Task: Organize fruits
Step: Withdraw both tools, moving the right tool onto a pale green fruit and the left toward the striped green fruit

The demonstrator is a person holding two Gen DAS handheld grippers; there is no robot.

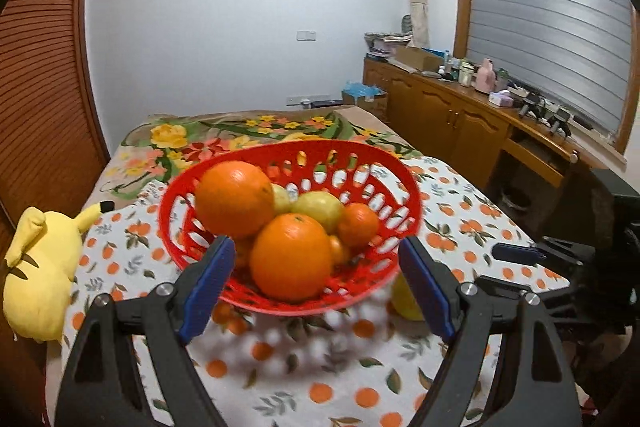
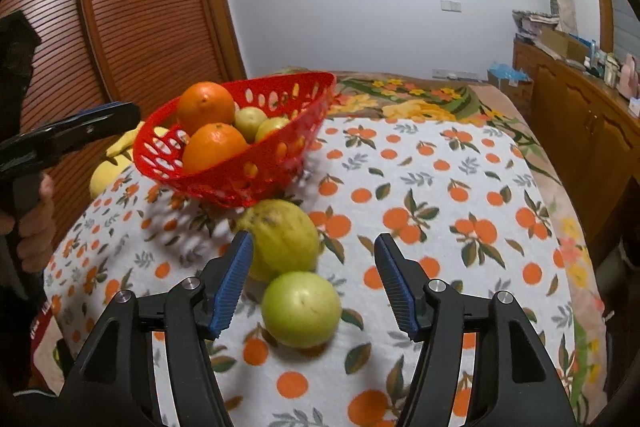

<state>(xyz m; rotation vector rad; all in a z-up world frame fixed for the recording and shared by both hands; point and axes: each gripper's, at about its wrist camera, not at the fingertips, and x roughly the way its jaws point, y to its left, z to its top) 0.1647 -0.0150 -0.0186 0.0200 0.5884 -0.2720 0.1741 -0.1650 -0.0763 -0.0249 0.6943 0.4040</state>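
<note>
A red perforated basket [image 1: 384, 163] tilts toward me on the orange-print cloth; it holds oranges [image 1: 234, 199], yellow-green fruits [image 1: 318, 207] and a small tangerine [image 1: 358, 225]. It also shows in the right wrist view [image 2: 224, 183]. My left gripper [image 1: 316, 259] is open, its blue pads either side of the basket's near rim, not touching. My right gripper [image 2: 314, 255] is open above a green apple [image 2: 301, 309] and a yellow lemon-like fruit [image 2: 284, 239] that lie on the cloth beside the basket. The left gripper shows in the right wrist view [image 2: 100, 119].
A yellow plush toy [image 1: 38, 263] lies at the cloth's left edge. A floral blanket [image 1: 240, 135] covers the far end. A wooden cabinet [image 1: 460, 115] with clutter runs along the right. A slatted wooden door [image 2: 132, 11] stands at left.
</note>
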